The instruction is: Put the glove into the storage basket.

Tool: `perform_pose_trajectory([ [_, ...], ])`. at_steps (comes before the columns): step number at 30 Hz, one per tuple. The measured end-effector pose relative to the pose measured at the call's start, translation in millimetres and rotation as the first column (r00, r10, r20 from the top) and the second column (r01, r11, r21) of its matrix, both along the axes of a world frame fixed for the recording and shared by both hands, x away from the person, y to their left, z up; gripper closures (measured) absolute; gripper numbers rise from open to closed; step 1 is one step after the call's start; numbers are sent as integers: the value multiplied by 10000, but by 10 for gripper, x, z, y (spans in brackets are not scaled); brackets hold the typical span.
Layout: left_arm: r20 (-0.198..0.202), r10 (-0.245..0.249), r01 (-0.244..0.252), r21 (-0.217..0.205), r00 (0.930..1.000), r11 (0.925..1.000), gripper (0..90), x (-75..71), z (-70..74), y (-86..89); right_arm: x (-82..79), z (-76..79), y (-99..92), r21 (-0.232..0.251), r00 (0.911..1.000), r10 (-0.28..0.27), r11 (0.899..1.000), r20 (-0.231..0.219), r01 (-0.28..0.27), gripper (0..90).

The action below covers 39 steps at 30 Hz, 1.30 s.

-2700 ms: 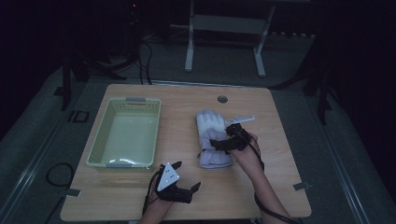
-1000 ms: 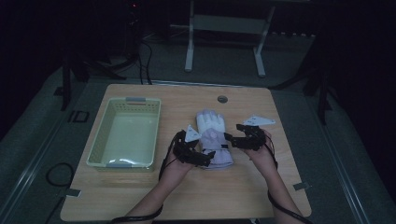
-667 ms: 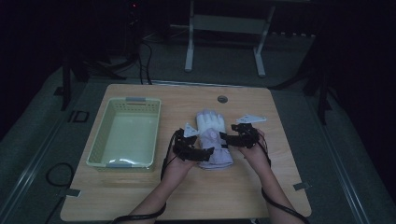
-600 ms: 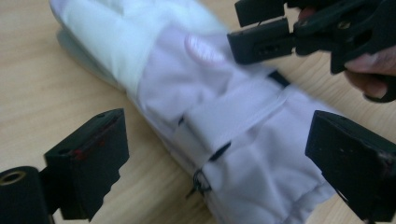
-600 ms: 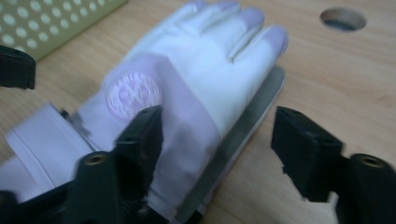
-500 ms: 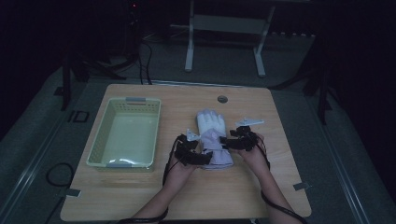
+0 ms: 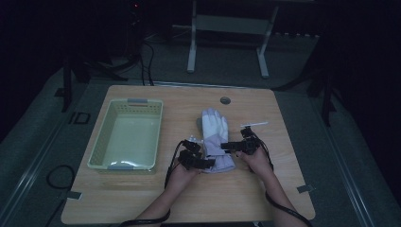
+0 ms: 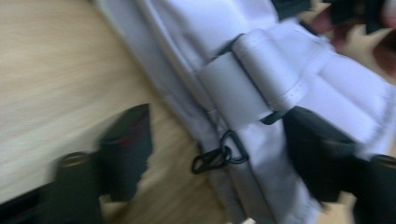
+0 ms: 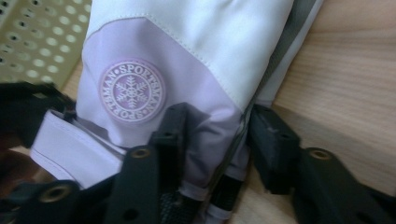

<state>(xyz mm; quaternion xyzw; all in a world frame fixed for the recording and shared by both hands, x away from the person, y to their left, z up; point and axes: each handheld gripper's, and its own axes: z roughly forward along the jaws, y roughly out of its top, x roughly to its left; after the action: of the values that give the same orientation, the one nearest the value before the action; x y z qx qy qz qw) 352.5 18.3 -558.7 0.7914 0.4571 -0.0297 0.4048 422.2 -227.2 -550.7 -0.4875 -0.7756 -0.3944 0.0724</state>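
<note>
1. Left tongs (image 8: pixel 212 154): spread, straddling the cuff edge of the white and pale-lilac padded fabric ski glove (image 7: pixel 215 137). One jaw sits on bare wood beside the glove, the other over the cuff by its light-grey strap (image 8: pixel 247 88). Nothing pinched.
2. Right tongs (image 9: pixel 217 144): jaws apart around the opposite cuff edge, near the round embroidered snowflake badge (image 9: pixel 131 91). One jaw is on the lilac fabric, the other on the wood just past the seam. They look close to a pinch, but not pressed shut.
3. Glove lies flat on the light wooden counter (image 7: pixel 246 194), cuff between the two tongs and fingers pointing away from them. The pale-green perforated plastic basket (image 7: pixel 126 135) stands beyond the left tongs, on the side away from the right tongs, apart from the glove.
4. Risk: the left jaws could close on only the thin top layer, or the strap, so the cuff slips out on a lift (slick shell fabric, my guess).
5. Risk: the small black wire clip (image 8: pixel 219 154) hangs between the left jaws. It could snag a jaw or take the grip instead of the cloth.
6. Risk: an uneven lift would leave the heavy finger end dragging and twisting.
7. Pose: both forearms converge on the cuff, hands low and close together, jaws angled inward toward each other.
</note>
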Motion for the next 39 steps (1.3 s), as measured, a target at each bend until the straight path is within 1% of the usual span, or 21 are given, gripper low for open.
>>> perform_pose_trajectory([
  [1,-126,-211,210,-58,9997,9998,433,15,-4,1,-10,-12,-5,156,9999,-93,9998,-83,95,673],
  [2,-126,-211,210,-58,9997,9998,454,15,-4,1,-24,-2,7,50,10000,-95,9999,17,95,707],
  [3,-228,-273,269,-149,9994,9995,499,24,2,15,-42,21,24,-141,9997,-76,9999,239,79,747],
  [4,-228,-273,269,-149,9994,9995,553,24,2,15,-42,21,24,-141,9997,-76,9999,239,79,747],
  [5,-176,-315,313,-126,9993,9994,613,12,25,18,-89,71,88,-749,9973,-61,9971,731,115,788],
  [6,-176,-315,313,-126,9993,9994,647,12,25,18,-89,71,88,-749,9973,-61,9971,731,115,788],
  [7,-202,-278,275,-135,9994,9995,686,5,42,13,-148,121,158,-1324,9918,-49,9909,1279,220,804],
  [8,-196,-293,291,-80,9994,9995,686,2,52,12,-148,121,158,-1324,9918,-49,9909,1279,220,804],
  [10,-224,-283,281,-82,9993,9996,716,-4,66,18,-194,156,201,-1655,9864,-46,9857,1645,322,810],
  [13,-146,-382,382,32,9992,9993,737,-10,88,14,-239,200,232,-1882,9809,-111,9809,1944,484,813],
  [16,-93,-443,444,136,9990,9989,746,-15,115,3,-266,239,247,-2017,9784,-139,9778,2065,564,815],
  [18,-160,-477,478,88,9987,9988,747,-11,125,0,-285,262,248,-2055,9755,-136,9768,2194,598,816],
  [20,-54,-455,455,153,9990,9988,752,-23,135,-11,-300,274,245,-2064,9741,-169,9763,2256,648,817],
  [22,12,-572,571,303,9984,9979,757,-32,174,-15,-309,277,233,-2006,9740,-159,9777,2261,626,818],
  [23,-60,-604,605,225,9982,9979,757,-25,197,-10,-315,283,225,-1899,9738,-218,9796,2265,661,818],
  [25,12,-685,684,345,9976,9971,758,-17,248,7,-321,310,209,-1715,9733,-245,9830,2281,649,818],
  [27,3,-687,687,335,9976,9971,758,-8,280,13,-325,343,213,-1699,9721,-237,9833,2334,647,819],
  [33,250,-730,723,245,9970,9971,762,-12,417,57,-351,487,235,-1539,9622,-312,9852,2707,753,821],
  [34,279,-714,707,233,9971,9972,762,-11,443,68,-354,545,246,-1512,9607,-307,9857,2758,749,821],
  [38,426,-794,781,313,9959,9965,763,-6,555,116,-358,623,269,-1431,9574,-290,9870,2874,729,821],
  [39,426,-794,781,313,9959,9965,762,-6,555,116,-358,653,281,-1411,9559,-271,9874,2925,712,821],
])
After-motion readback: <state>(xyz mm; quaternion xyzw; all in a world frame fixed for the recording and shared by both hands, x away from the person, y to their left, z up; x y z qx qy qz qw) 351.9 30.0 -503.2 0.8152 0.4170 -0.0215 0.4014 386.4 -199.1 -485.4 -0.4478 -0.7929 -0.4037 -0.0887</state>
